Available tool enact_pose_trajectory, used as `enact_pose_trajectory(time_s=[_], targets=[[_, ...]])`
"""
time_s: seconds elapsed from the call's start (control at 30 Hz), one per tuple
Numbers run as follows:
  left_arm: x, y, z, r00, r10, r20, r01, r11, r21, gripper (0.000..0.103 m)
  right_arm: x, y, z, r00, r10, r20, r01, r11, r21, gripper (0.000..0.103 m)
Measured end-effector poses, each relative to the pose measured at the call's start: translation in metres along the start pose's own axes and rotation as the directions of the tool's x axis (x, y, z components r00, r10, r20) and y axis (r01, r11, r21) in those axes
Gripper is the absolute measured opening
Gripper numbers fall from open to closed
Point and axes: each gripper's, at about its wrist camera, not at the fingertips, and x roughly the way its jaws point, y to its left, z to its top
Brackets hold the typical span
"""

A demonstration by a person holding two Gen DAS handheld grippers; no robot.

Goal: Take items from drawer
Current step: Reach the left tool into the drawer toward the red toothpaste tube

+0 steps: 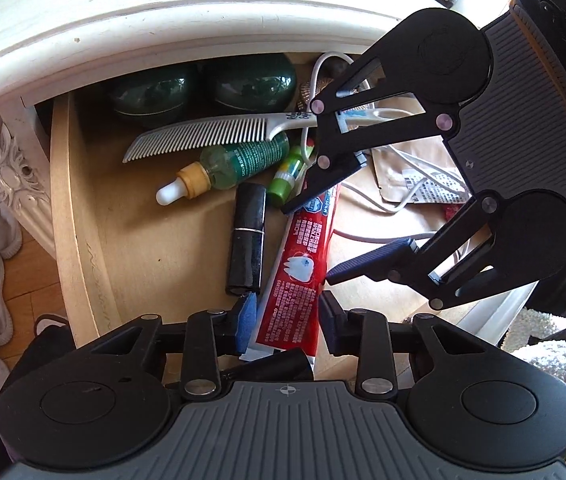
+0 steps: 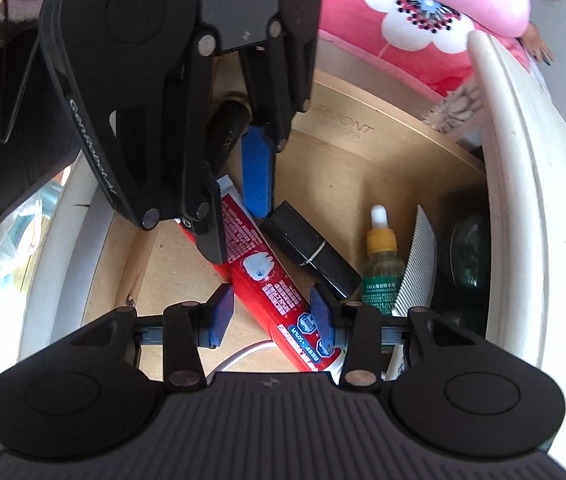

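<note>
A white carved dresser (image 1: 131,12) has its wooden drawer (image 1: 79,216) pulled open. Inside lies a red toothpaste tube (image 1: 303,264), the landmark here. A black lipstick (image 1: 248,240) lies just beside it, with a dropper bottle (image 1: 223,166) and comb (image 1: 203,138) beyond, near two dark green jars (image 1: 251,80). The left gripper (image 1: 285,326) clamps the tube's near end. The right gripper (image 2: 271,316) straddles the far end, its pads about touching; whether it grips, I cannot tell.

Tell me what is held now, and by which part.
The left gripper pinches the toothpaste by its flat end. The right gripper straddles the other end, one pad apart from it.
</note>
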Motion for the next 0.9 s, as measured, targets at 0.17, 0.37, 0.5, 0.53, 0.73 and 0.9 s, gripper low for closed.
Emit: enact_pose_trajectory(time_s=[0.17, 0.37, 0.5, 0.53, 0.73, 0.9], targets=[[-0.003, 0.000, -0.001, 1.000, 0.000, 0.021, 0.000, 1.000, -0.010, 0.035, 0.006, 0.004, 0.007, 1.000, 0.014, -0.021, -0.015, 0.998, -0.054, 0.044], [-0.009, 0.002, -0.004, 0.997, 0.000, 0.073, 0.003, 0.999, -0.039, 0.039, 0.006, 0.005, 0.000, 1.000, -0.002, 0.025, 0.002, 1.000, 0.006, 0.041], [-0.016, 0.005, -0.009, 0.995, 0.005, 0.100, 0.004, 0.996, -0.084, 0.042, 0.010, 0.004, -0.006, 0.997, -0.040, 0.062, 0.035, 0.996, 0.088, 0.039], [-0.017, 0.006, -0.009, 0.994, 0.008, 0.108, 0.002, 0.996, -0.095, 0.043, 0.009, 0.004, -0.008, 0.996, -0.049, 0.072, 0.041, 0.993, 0.113, 0.039], [-0.029, 0.013, -0.009, 0.985, 0.061, 0.160, -0.035, 0.986, -0.165, 0.066, -0.001, -0.009, -0.025, 0.985, -0.083, 0.149, 0.036, 0.955, 0.294, 0.030], [-0.038, 0.015, -0.009, 0.982, 0.082, 0.170, -0.046, 0.978, -0.205, 0.065, -0.005, -0.019, -0.040, 0.977, -0.108, 0.186, 0.030, 0.924, 0.380, 0.015]])
